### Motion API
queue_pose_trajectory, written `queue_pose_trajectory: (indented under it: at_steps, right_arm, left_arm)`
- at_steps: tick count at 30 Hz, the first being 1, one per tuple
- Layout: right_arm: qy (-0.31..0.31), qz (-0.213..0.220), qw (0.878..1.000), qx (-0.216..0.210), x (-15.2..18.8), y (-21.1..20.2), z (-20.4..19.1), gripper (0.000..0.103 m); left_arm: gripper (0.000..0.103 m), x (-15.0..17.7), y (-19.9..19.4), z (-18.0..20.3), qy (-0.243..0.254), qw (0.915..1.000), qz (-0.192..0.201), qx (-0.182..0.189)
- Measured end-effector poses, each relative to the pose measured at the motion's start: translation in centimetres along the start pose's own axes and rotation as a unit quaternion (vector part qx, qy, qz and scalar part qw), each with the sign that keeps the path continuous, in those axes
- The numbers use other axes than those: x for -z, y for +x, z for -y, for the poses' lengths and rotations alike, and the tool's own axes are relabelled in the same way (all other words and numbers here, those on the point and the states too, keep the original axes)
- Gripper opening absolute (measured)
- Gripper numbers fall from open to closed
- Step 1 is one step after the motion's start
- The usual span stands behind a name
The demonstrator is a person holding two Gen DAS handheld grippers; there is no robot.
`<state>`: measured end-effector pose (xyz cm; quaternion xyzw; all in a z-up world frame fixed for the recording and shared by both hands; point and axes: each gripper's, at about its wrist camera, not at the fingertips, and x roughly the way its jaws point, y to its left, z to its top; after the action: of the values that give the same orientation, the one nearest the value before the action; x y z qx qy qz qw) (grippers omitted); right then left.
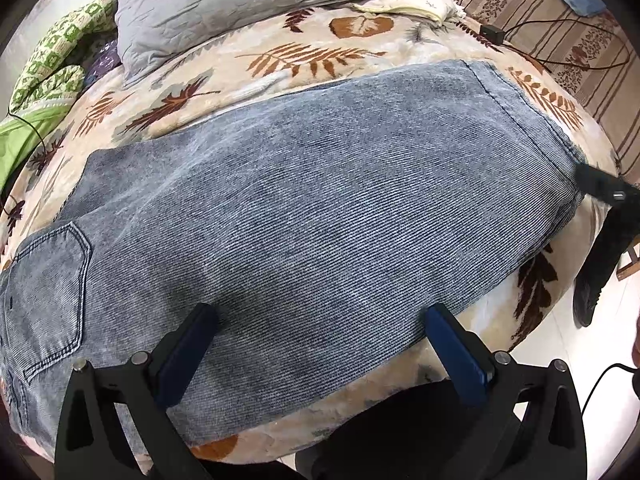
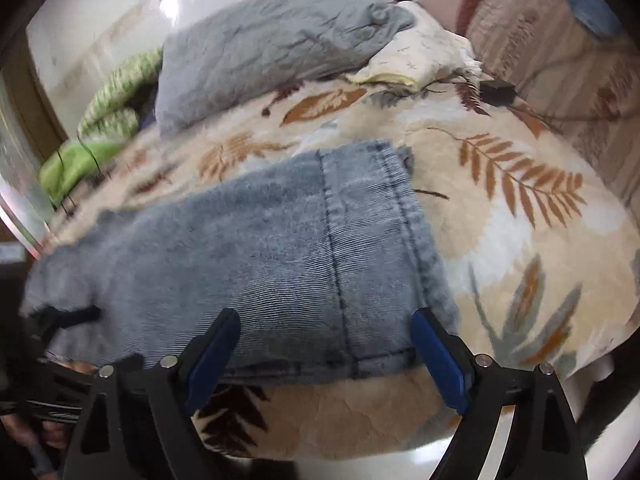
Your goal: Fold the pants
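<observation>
The blue-grey jeans [image 1: 304,208] lie flat across the middle of the frame on a leaf-print blanket [image 1: 304,60], folded in half lengthwise. The left gripper [image 1: 320,316] hangs above them with its jaws wide apart, holding nothing. The right gripper [image 2: 326,320] is spread wide over the hem end, holding nothing. A grey pillow [image 1: 224,4] sits at the top.

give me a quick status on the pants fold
Left gripper open, right gripper open, nothing held. Pants flat on blanket, legs stacked. Nothing in the way.
</observation>
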<state>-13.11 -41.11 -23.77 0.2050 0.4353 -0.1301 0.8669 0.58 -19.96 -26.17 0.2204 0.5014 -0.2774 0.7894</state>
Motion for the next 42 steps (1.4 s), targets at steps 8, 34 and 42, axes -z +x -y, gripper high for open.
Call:
queue_pose_trajectory:
  at_steps: [8, 34, 42]
  right_arm:
    - [0.100, 0.023, 0.993, -0.066, 0.8, -2.9, 5.7, 0.089]
    - [0.174, 0.012, 0.966, -0.191, 2.7, -0.8, 8.5, 0.089]
    - [0.174, 0.001, 0.960, -0.219, 2.3, -0.1, 6.9, 0.089]
  left_arm:
    - [0.103, -1.3, -1.5, 1.4, 0.018, 0.9998, 0.005, 0.000]
    - [0.103, -13.4, 4.6, -0.3, -0.070, 0.9967, 0.007, -0.041]
    - [0.103, -9.4, -0.2, 2.3, -0.038, 0.9972, 0.064, 0.009]
